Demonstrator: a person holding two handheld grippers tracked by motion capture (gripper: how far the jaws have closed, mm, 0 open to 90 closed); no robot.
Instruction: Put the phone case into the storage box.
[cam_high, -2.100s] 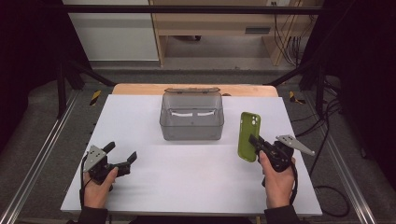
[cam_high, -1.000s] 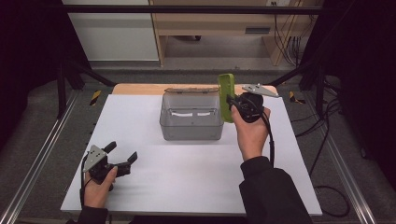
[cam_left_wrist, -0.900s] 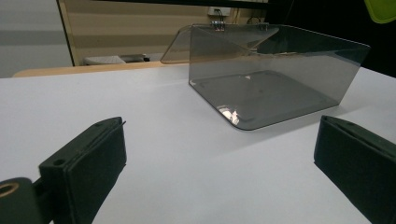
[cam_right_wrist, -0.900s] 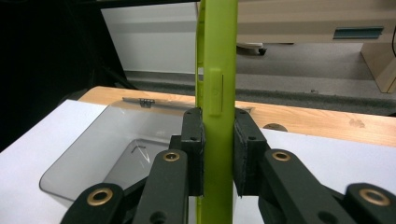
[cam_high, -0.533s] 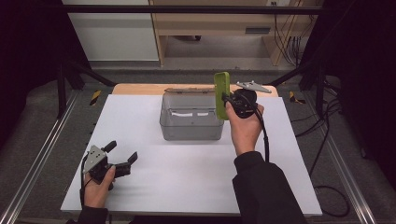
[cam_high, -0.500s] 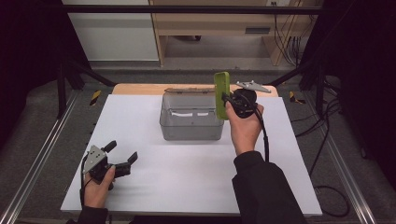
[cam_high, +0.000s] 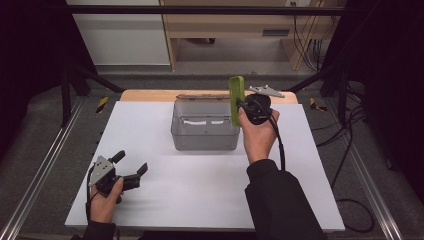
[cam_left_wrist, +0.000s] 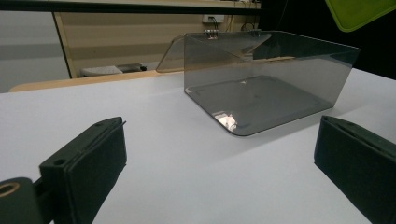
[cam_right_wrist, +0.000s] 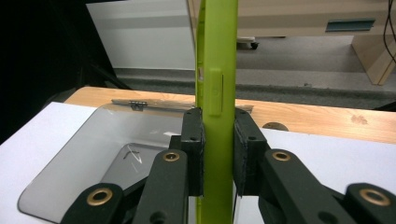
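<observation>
Right gripper (cam_high: 240, 106) clamps green phone case (cam_high: 236, 100) upright over the right rim of clear box (cam_high: 204, 135) mid-desk, edge-down, likely for dropping in. Left gripper (cam_high: 131, 166) wide, empty, parked near front-left corner.

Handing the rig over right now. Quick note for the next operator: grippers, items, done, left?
Right gripper: shut on the green phone case, held upright on edge above the right rim of the clear box.
Left gripper: open, holding nothing, low over the white table near its front left.
Box: lid open, hinged back; inside looks bare.
Done: case gripped and lifted.
Left: probably lower the case into the box, then release.
</observation>
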